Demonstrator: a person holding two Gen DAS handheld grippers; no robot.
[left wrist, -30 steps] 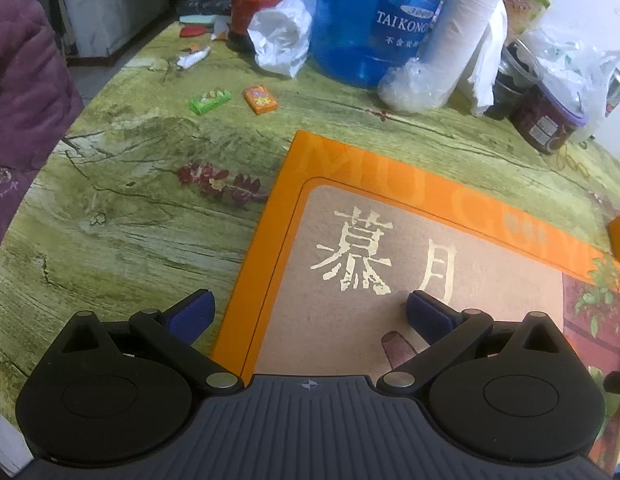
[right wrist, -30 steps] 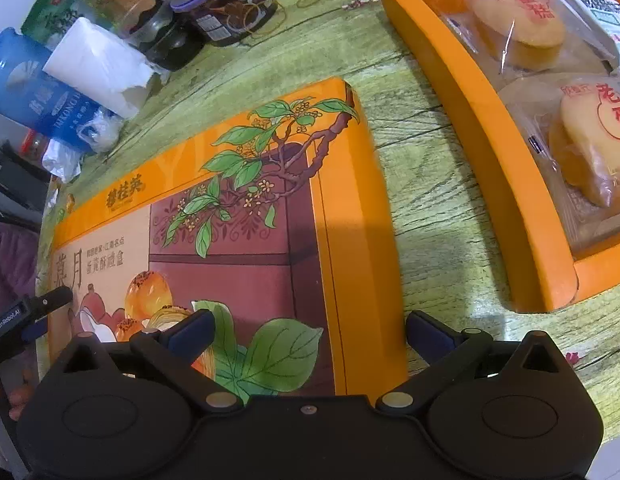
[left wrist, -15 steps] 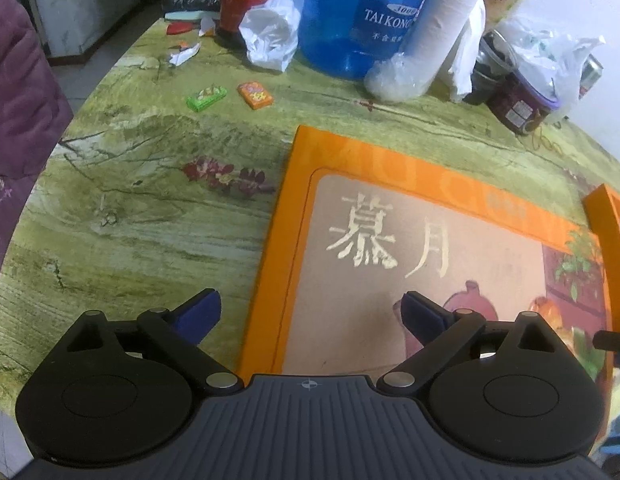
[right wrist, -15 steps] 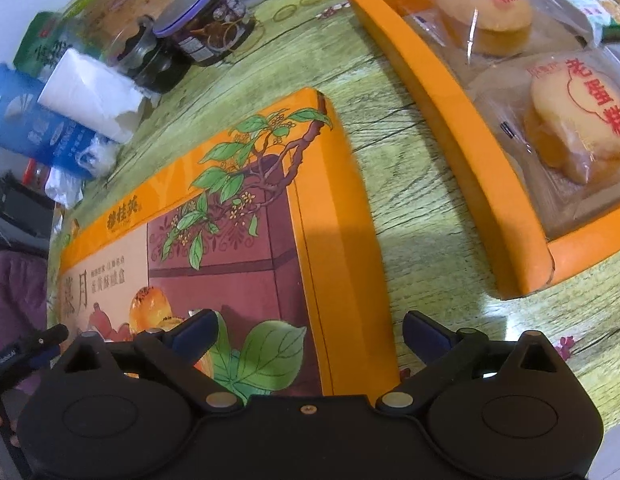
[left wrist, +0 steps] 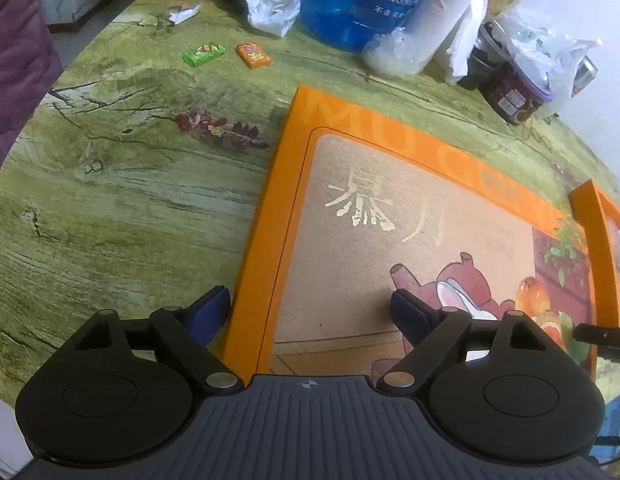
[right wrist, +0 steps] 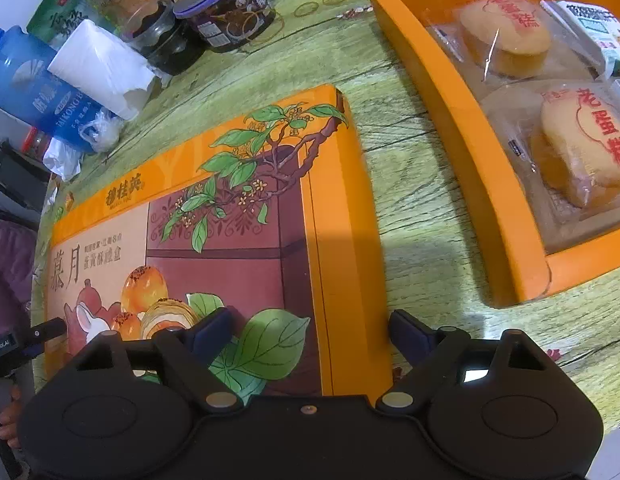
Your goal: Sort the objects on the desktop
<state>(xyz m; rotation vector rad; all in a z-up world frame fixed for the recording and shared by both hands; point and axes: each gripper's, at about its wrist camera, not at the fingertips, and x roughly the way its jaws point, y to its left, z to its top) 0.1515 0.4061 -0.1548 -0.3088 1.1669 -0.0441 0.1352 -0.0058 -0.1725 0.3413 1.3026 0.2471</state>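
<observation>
Cakes are packed in the tray (right wrist: pixel 462 92) at two o'clock; the lid (right wrist: pixel 334 220) is straddled by both closing, ungripping jaws, still unfitted.

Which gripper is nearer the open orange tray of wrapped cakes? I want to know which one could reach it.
Right. The right gripper straddles the box lid's edge beside the tray, fingers closing. The left gripper straddles the lid's opposite edge, farther away.

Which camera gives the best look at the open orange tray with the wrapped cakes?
The right wrist view: the open orange tray shows its rim and two wrapped cakes. The left wrist view catches only a corner of it at the right edge.
</observation>
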